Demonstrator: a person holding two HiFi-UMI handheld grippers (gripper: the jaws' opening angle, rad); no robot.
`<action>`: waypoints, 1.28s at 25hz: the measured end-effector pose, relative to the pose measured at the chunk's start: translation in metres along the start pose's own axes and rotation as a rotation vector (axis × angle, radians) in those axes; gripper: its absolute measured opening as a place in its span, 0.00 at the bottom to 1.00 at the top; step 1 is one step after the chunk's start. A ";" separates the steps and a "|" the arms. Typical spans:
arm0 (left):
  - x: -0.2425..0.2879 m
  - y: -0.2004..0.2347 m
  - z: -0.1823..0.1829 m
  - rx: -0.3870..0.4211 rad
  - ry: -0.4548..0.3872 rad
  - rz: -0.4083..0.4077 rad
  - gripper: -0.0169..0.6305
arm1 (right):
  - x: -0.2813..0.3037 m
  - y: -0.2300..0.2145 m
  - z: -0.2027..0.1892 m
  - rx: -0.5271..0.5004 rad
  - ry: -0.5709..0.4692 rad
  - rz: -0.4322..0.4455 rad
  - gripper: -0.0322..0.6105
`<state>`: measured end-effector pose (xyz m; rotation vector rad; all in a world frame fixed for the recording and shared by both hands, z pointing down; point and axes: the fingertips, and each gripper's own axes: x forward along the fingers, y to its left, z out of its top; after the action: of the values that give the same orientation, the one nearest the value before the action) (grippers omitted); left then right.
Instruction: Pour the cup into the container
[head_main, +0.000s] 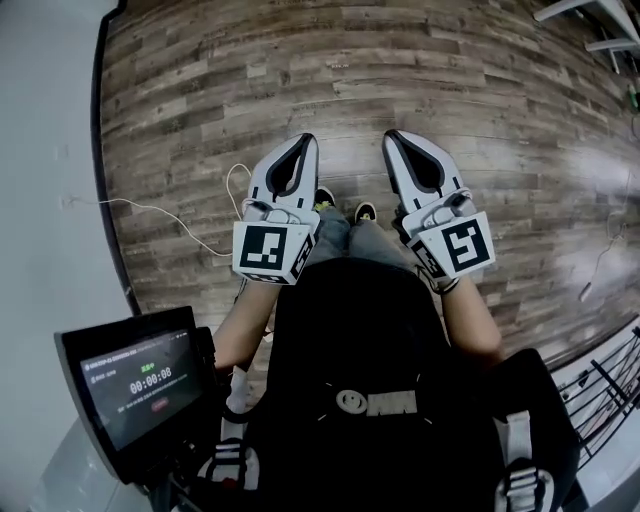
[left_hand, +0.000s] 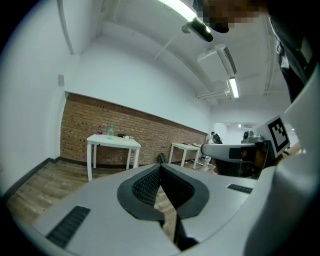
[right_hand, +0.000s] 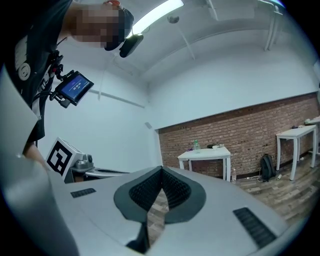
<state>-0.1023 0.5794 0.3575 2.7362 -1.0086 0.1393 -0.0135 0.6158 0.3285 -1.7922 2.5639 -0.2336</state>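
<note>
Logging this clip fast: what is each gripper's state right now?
Left gripper: shut, holding nothing.
Right gripper: shut, holding nothing.

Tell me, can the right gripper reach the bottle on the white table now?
Probably not yet. The bottle stands on the white table far across the room; only wooden floor lies between, and the right gripper is shut, holding nothing.
</note>
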 end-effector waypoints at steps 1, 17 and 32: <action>0.000 0.000 0.001 -0.002 -0.003 0.001 0.03 | -0.001 -0.001 0.000 0.001 -0.003 -0.004 0.05; 0.145 0.043 0.042 0.027 0.029 0.021 0.03 | 0.085 -0.133 0.024 0.027 -0.032 -0.014 0.05; 0.222 0.056 0.060 0.037 0.042 0.053 0.03 | 0.129 -0.206 0.026 0.064 -0.012 0.008 0.05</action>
<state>0.0303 0.3842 0.3451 2.7278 -1.0785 0.2260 0.1365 0.4232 0.3388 -1.7567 2.5244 -0.2996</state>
